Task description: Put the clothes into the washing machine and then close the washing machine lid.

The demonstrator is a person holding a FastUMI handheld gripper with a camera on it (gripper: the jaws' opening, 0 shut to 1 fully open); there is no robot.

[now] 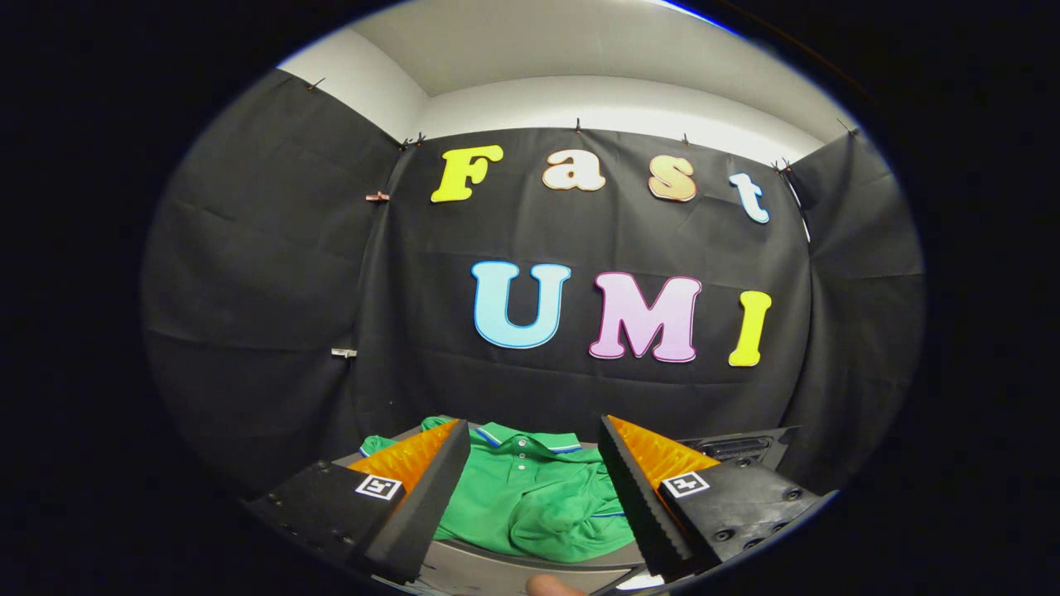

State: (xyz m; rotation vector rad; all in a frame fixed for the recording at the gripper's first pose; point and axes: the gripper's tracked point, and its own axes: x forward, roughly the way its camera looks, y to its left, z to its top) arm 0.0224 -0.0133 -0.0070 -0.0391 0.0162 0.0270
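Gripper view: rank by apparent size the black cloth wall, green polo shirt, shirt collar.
1. Black cloth wall, largest by far.
2. Green polo shirt, lying between the open tongs.
3. Shirt collar, smallest.

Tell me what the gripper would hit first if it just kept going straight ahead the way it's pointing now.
Most likely the green polo shirt: it lies crumpled between and just ahead of the open gripper. Depth is hard to judge; if the fingers point level rather than downward, they could pass over the shirt and meet the black cloth wall beyond.
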